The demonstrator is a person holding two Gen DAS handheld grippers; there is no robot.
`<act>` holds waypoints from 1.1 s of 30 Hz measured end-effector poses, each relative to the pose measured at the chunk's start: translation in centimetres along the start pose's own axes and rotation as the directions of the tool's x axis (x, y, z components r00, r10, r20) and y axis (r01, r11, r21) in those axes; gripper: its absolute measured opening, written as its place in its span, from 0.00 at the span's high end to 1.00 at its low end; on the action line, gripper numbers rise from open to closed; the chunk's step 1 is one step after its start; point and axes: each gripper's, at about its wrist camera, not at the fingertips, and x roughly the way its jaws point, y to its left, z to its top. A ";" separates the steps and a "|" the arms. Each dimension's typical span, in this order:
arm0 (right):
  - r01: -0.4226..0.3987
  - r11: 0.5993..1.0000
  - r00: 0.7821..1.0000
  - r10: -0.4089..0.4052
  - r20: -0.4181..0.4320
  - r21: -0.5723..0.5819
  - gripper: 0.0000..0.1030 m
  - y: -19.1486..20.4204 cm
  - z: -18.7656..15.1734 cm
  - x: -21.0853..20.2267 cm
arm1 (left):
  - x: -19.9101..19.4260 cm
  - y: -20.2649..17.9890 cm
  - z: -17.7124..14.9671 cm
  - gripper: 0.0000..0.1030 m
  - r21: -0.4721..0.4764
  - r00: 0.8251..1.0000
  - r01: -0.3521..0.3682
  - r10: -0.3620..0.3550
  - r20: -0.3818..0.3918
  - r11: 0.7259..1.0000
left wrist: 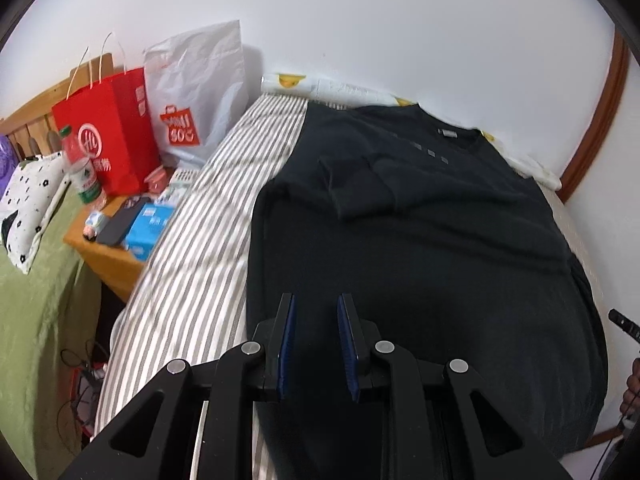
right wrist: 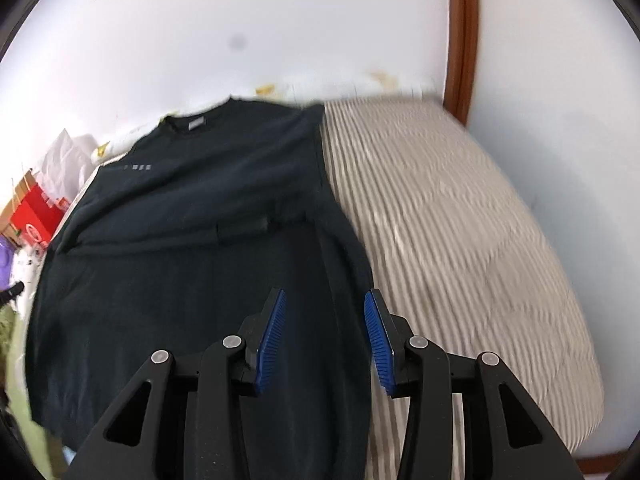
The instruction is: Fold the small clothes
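Okay, my dark T-shirt lies flat on the striped bed, both sleeves folded inward. My left tongs hang over its hem, slightly parted, gripping nothing. My right tongs stand wider apart, empty, above its right edge.

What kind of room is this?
Most likely a bedroom. A black T-shirt lies spread on a bed with a striped cover, and a wooden bedside table holds a bottle and shopping bags.
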 end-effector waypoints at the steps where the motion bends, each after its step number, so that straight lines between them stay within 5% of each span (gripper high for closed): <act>1: -0.004 1.000 1.000 0.004 -0.006 0.007 0.60 -0.4 -0.6 -0.3 | -0.1 0.3 -0.7 0.80 -0.008 1.000 0.009 -0.009 -0.011 1.000; 6: 0.010 1.000 1.000 -0.010 0.006 0.004 0.60 -1.6 -4.2 -1.7 | -0.7 1.0 -4.3 0.78 -0.016 0.999 0.009 -0.010 -0.036 1.000; 10: 0.016 1.000 1.000 -0.016 -0.017 0.003 0.60 -2.4 -7.4 -1.7 | -1.2 1.5 -6.4 0.51 -0.021 0.999 0.023 -0.024 -0.026 1.000; 22: -0.011 1.000 0.999 0.012 -0.037 0.019 0.56 -2.3 -10.6 -1.0 | -0.2 1.2 -7.9 0.51 0.009 1.000 -0.003 0.003 -0.031 1.000; 28: 0.015 1.000 0.999 -0.014 -0.030 0.010 0.56 -2.2 -10.1 -0.2 | 0.5 0.4 -7.5 0.64 0.048 0.999 -0.040 0.041 -0.017 0.998; 33: -0.038 0.999 0.999 0.039 -0.034 0.007 0.56 -1.2 -9.4 0.4 | 0.8 0.4 -7.0 0.84 0.034 0.999 -0.030 0.031 -0.033 0.999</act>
